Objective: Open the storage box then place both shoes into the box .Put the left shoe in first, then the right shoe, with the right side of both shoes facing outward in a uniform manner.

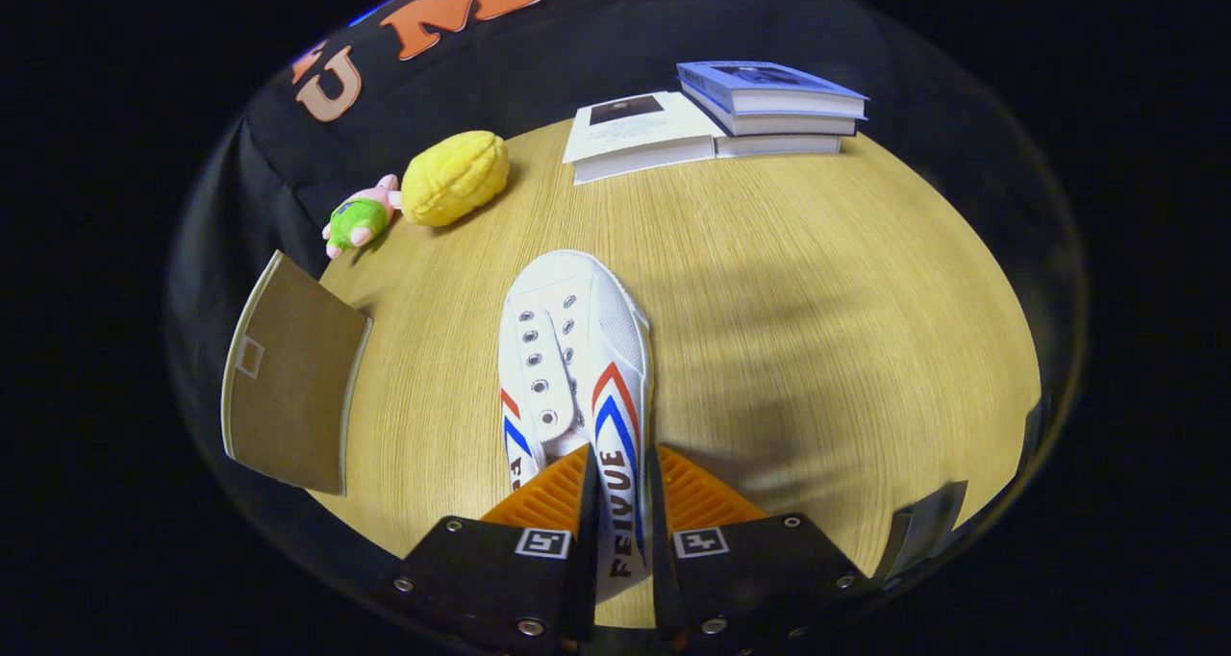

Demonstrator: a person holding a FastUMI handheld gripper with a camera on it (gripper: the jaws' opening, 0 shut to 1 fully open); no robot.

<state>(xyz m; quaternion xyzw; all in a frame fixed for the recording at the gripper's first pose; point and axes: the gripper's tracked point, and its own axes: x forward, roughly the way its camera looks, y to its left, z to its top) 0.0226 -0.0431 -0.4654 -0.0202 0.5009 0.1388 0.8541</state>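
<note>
Clamping on the heel wall of a white canvas sneaker with red and blue chevrons [575, 367], the claw [620, 502] is closed; the shoe is judged not yet boxed, above the pale wooden counter [817, 329]; brown cardboard box flap [288, 387] is seen nearby.

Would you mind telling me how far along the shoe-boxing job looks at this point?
Done: the box's brown flap stands open to the left of the fingers, so the box looks opened. In hand: the gripper is shut on the side wall of a white shoe, toe pointing away over the table. Left: this shoe is not yet in the box, and I cannot tell whether it is the first or second.
</note>
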